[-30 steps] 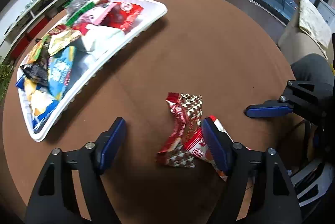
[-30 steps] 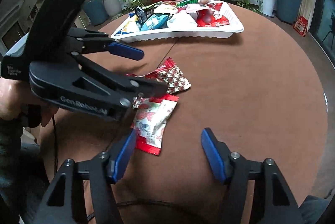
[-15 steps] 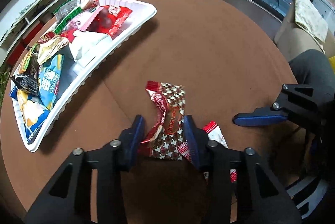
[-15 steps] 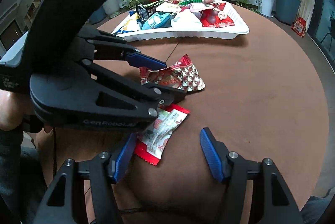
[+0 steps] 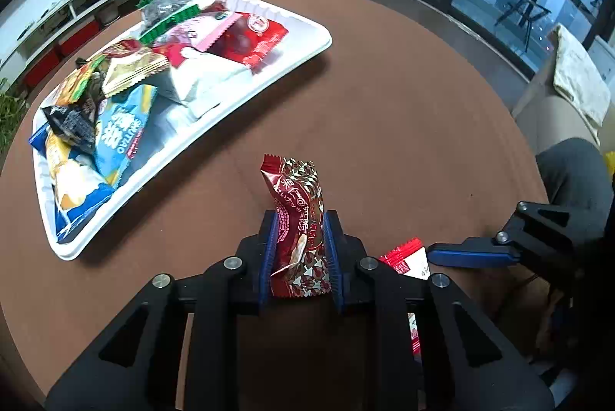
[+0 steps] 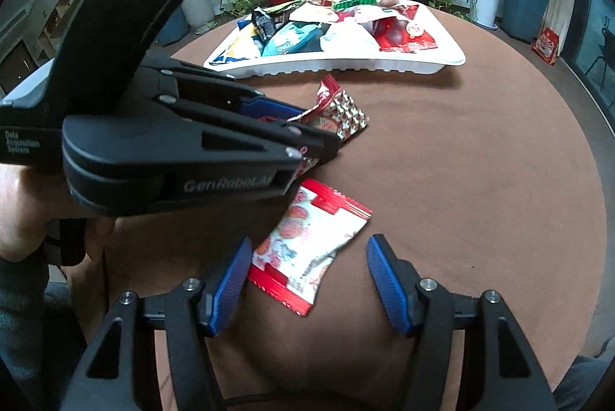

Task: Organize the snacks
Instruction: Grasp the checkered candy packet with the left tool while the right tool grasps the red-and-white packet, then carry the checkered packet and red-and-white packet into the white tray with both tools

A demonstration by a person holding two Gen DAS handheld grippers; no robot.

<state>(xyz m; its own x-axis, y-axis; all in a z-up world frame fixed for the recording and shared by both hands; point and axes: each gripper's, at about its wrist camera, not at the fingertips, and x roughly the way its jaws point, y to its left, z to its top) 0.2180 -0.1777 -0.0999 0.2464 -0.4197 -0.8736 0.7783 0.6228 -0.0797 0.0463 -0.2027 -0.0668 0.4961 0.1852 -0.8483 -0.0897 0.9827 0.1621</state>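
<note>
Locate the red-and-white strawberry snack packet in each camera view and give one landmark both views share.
Left wrist view: the strawberry packet peeks out low and right of centre, mostly hidden behind the left tongs.
Right wrist view: it lies in full sight on the brown table, low centre, between the open fingers of the right tongs.
Shared landmark: the white tray of snacks, upper left in the first, top centre in the second.

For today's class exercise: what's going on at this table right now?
A person is sorting snacks with two handheld claws. The left claw has just been closing and now pinches a red checkered snack packet. The right claw hangs open over a strawberry-print packet on the brown table. The white tray already holds many snacks.
</note>
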